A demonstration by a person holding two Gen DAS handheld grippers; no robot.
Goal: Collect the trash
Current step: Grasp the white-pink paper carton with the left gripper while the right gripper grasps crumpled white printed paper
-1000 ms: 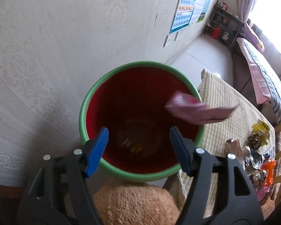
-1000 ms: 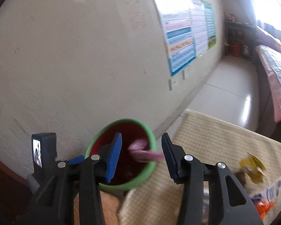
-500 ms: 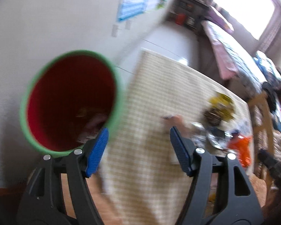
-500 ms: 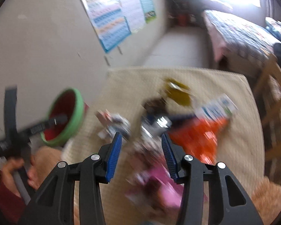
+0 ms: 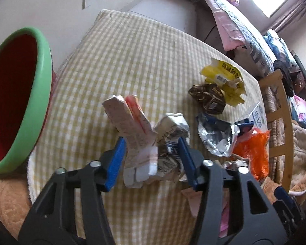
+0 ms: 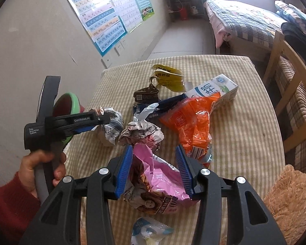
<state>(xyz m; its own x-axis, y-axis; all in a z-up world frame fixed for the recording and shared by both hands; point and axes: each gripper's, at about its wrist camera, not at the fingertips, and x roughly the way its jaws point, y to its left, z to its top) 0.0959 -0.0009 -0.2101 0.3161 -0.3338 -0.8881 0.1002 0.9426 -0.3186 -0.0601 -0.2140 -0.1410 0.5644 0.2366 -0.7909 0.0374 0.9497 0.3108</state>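
Trash on checked tablecloth (image 6: 244,122). Left gripper (image 5: 151,159), jaws apart, straddles a flattened carton (image 5: 132,134), light and stiff: pinch across its flat faces. Right gripper (image 6: 154,167), also unclenched, brackets a pink wrapper (image 6: 161,179), limp, probably slippery. Bin (image 5: 20,94) at nine o'clock.

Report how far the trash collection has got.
Done: little to confirm; the bin interior shows only red. In hand: nothing gripped; left gripper open around a crumpled carton, right gripper open around a pink wrapper. Left: yellow wrapper, milk carton, orange bag and more on the table.
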